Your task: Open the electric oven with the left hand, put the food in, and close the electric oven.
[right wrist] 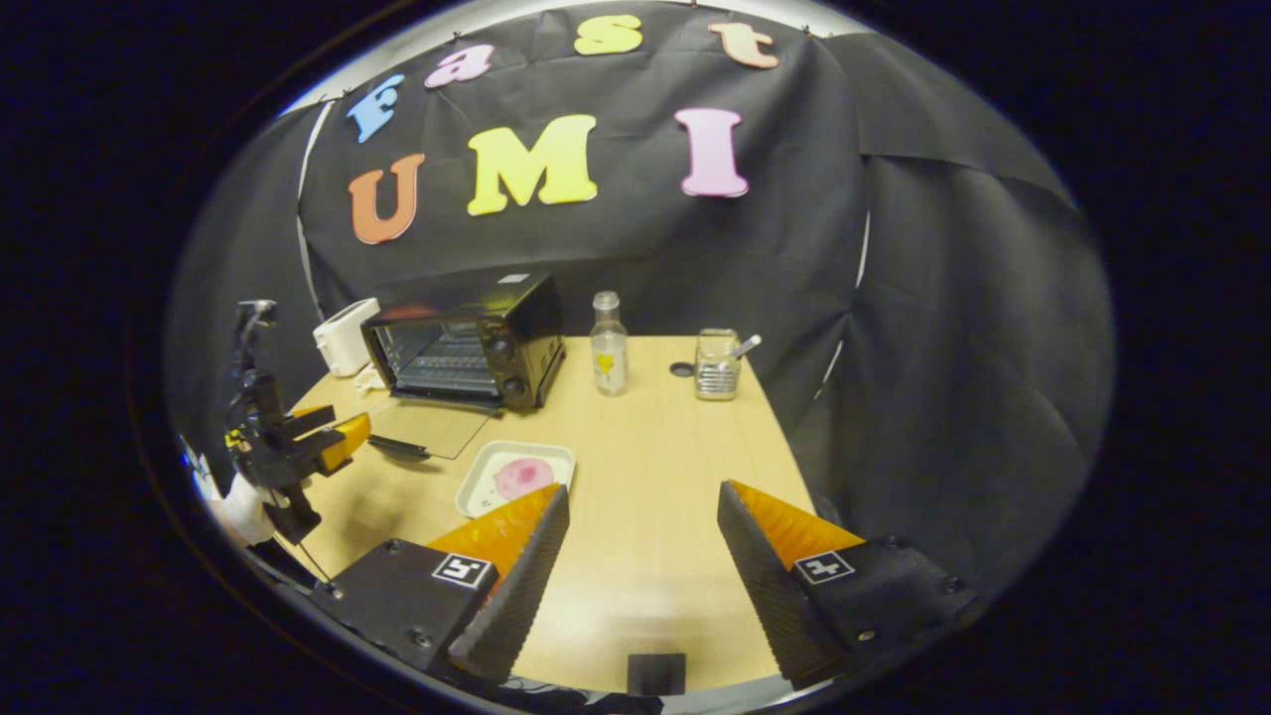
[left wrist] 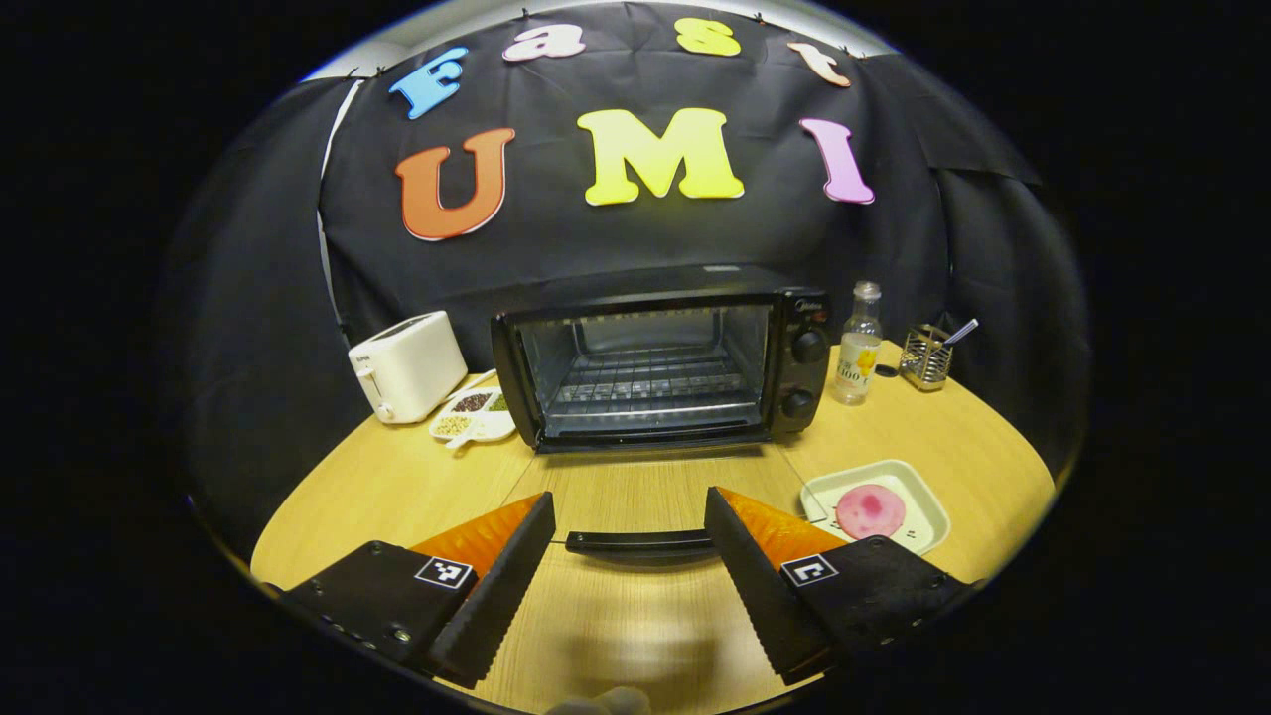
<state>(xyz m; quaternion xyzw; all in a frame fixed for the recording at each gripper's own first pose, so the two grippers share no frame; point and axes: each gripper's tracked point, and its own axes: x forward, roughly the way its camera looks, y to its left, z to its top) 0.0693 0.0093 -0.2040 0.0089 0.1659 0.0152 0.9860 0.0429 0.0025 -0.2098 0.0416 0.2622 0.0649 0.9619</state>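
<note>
Facing the open oven [left wrist: 655,367], I note my right gripper [right wrist: 640,556] spread wide, empty; the food [right wrist: 521,477] on its tray [right wrist: 477,497] lies ahead-left, nearer it than the left gripper [left wrist: 631,556], also open.

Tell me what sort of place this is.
Likely a staged kitchen counter in a recording booth: an electric oven with its door dropped open, a white toaster beside it, and a tray of pink food on the wooden table, black cloth behind.
</note>
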